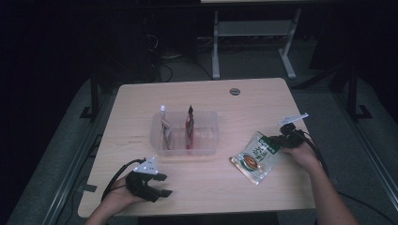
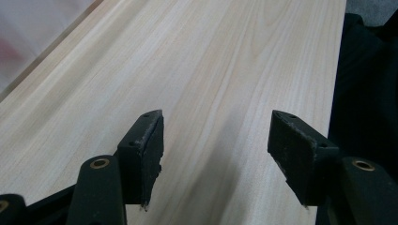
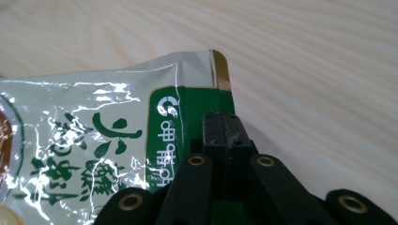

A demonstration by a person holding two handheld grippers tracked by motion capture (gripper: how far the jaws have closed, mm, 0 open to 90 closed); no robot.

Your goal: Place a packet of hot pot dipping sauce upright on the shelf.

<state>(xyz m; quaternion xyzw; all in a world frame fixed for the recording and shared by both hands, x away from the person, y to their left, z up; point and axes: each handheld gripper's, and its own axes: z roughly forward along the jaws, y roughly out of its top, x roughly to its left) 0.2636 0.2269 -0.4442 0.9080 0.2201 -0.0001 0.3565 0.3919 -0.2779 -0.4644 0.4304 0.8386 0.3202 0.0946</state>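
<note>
A green and white snack packet (image 1: 256, 157) lies on the right side of the wooden table (image 1: 244, 105). My right gripper (image 1: 278, 140) is shut on the packet's green top edge (image 3: 187, 112), its jaws pressed together over the foil. At the table's near left, my left gripper (image 1: 162, 183) stands open, and between its jaws (image 2: 213, 140) I see nothing but bare wood. A clear plastic bin (image 1: 185, 133) in the middle of the table holds two upright packets (image 1: 189, 126).
Bare tabletop separates the bin from both grippers. A round cable hole (image 1: 234, 91) sits near the far edge. White desk legs (image 1: 216, 51) stand on the floor behind the table. The table's near edge runs close under the left gripper.
</note>
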